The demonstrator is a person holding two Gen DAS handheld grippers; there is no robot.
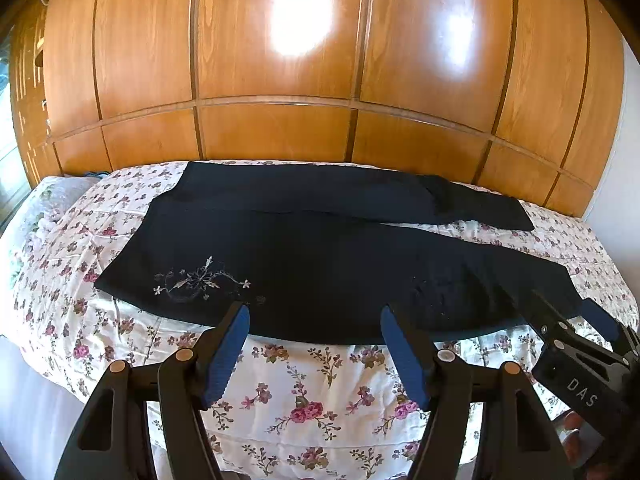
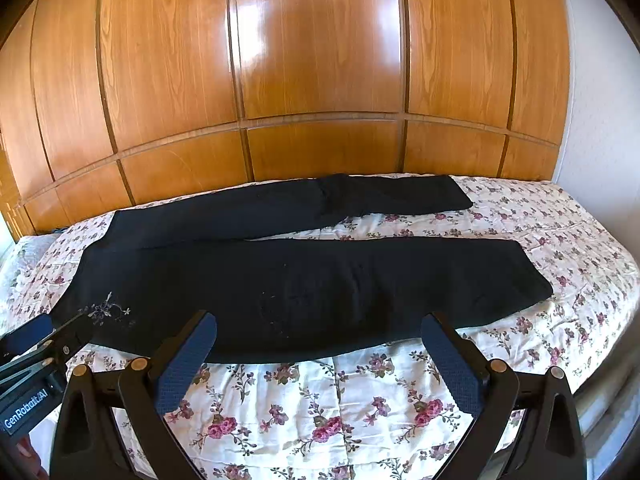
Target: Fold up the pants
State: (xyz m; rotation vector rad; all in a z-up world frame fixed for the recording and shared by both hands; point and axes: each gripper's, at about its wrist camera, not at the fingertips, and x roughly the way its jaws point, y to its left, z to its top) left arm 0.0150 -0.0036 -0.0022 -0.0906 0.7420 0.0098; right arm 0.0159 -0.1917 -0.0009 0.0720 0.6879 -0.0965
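Looking down both wrist cameras, I see the black pants spread flat across the bed, waist toward the left, the two legs running off to the right with a wedge of bedspread showing between them. Their cloth is matte and dark, smooth apart from a few soft creases, with a pale embroidered flower sprig stitched near the waist. Under them lies a glossy white quilted cover printed with pink roses and thin leafy stems. Behind the bed stands a wall of varnished orange-brown wooden panels, grooved into rectangles and throwing back bright glare. My left gripper hangs over the near edge of the pants with its jaws spread wide, holding nothing; my right gripper is likewise parted and free of the cloth. Each has black plastic arms, brass-coloured pivot pins and blue textured pads. One body reads "DAS", the other "GenRobot.AI".
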